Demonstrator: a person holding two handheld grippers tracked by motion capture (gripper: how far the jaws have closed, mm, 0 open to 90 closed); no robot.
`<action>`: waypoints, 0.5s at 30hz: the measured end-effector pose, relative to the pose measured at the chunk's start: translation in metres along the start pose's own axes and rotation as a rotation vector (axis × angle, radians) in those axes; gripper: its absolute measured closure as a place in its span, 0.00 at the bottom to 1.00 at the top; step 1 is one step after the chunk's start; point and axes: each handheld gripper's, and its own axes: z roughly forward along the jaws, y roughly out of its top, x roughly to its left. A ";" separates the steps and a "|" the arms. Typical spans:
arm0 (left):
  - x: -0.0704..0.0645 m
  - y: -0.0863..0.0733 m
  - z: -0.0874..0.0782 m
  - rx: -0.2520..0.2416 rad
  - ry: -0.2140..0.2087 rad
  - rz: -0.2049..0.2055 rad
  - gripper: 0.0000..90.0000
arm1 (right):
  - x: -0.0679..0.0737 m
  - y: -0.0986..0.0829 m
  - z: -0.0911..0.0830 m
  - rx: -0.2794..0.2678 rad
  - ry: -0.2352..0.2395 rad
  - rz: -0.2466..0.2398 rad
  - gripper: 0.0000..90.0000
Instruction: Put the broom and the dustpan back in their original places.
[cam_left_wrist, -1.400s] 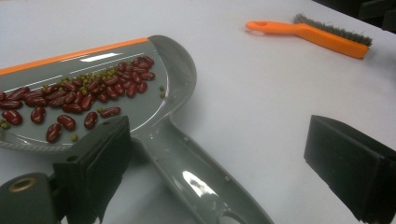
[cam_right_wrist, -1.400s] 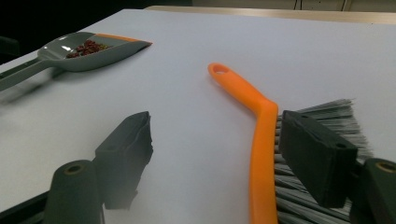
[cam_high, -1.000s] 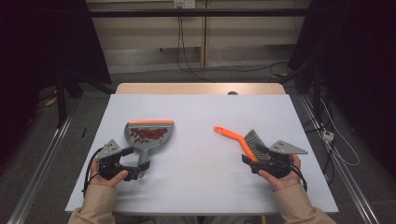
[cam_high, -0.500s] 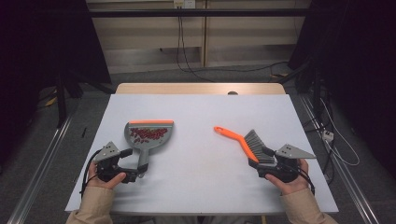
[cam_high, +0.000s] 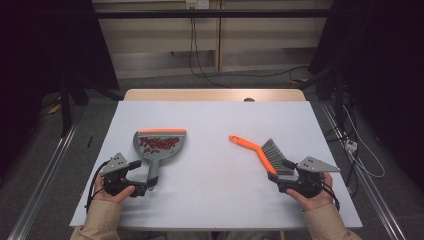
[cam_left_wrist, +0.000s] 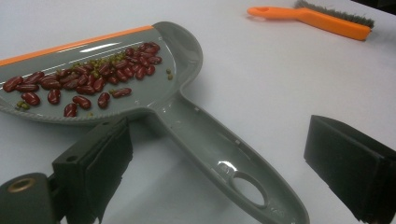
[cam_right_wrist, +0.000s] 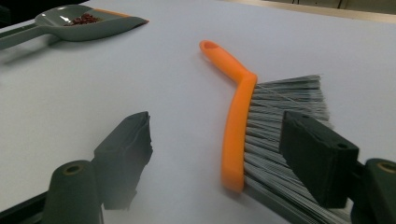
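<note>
Grey plastic dustpan (cam_high: 159, 146) loaded with red beans (cam_high: 157, 143) left of centre on white table (cam_high: 215, 125), orange-handled brush (cam_high: 262, 155) lying right.

Left gripper (cam_left_wrist: 224, 163) spread wide, straddling dustpan handle (cam_left_wrist: 219, 149): stiff, glossy, likely slippery; best taken mid-handle, kept level.

Right gripper (cam_right_wrist: 219, 154) spread around brush spine (cam_right_wrist: 236, 135); bristles (cam_right_wrist: 285, 121) soft, spine rigid.

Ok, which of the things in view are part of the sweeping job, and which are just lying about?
Part of the job:
dustpan holding red beans and small green bits
orange brush with grey bristles
left gripper, jaws open astride the dustpan handle
right gripper, jaws open astride the brush

Just about:
cables on the floor behind the table
</note>
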 end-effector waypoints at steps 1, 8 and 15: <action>0.000 0.000 0.000 0.001 0.000 0.000 0.08 | 0.000 0.000 0.000 0.001 -0.004 0.000 0.28; -0.001 0.000 0.002 0.010 -0.002 0.009 0.08 | 0.001 0.000 0.001 0.004 -0.008 -0.017 0.28; -0.004 -0.001 0.005 0.028 -0.002 0.022 0.08 | 0.003 0.000 0.002 0.014 -0.010 -0.019 0.28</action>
